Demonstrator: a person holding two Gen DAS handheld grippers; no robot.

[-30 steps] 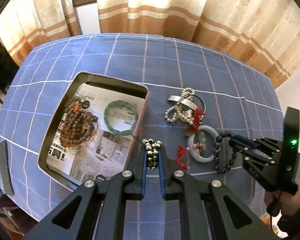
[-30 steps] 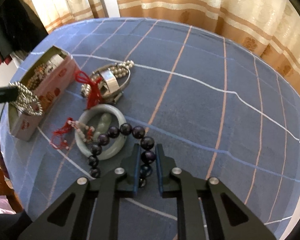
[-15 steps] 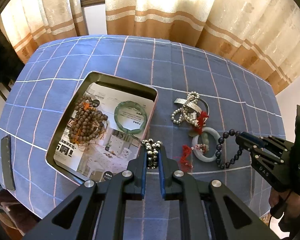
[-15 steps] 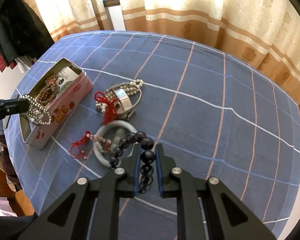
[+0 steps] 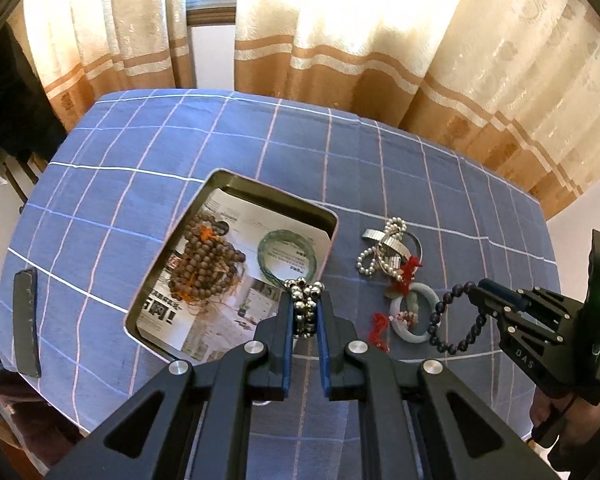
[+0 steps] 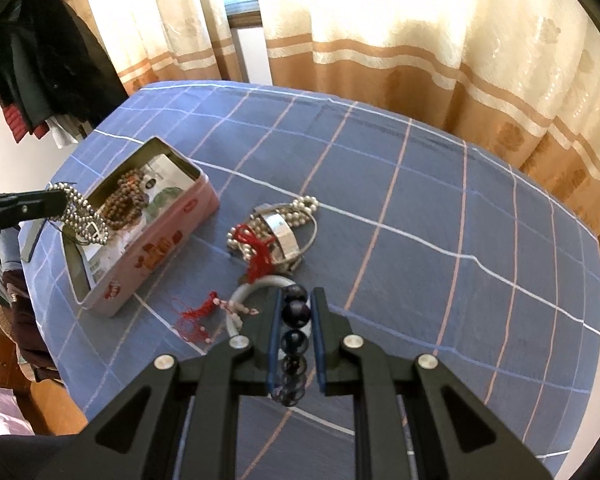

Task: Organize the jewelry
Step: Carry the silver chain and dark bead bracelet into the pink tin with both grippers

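My left gripper [image 5: 304,304] is shut on a silver bead bracelet [image 5: 303,296] and holds it above the near right corner of the open tin box [image 5: 236,180]; the bracelet hangs over the box in the right wrist view [image 6: 80,216]. The box holds brown wooden beads [image 5: 204,264] and a green jade bangle [image 5: 286,254]. My right gripper [image 6: 296,304] is shut on a dark bead bracelet [image 6: 296,312], lifted off the cloth; it dangles from the fingers in the left wrist view [image 5: 456,320]. A pale jade bangle with red cord [image 5: 414,312] lies on the cloth below it.
A tangle of pearl strand, silver bangles and red tassel [image 5: 388,248] lies right of the box on the blue checked tablecloth [image 5: 140,152]. A dark flat object [image 5: 26,320] lies at the table's left edge. Curtains hang behind the table.
Both grippers have risen and pulled back from the table. The dark bead bracelet has come off the pale bangle and now hangs in the air. The silver bracelet stays gripped.
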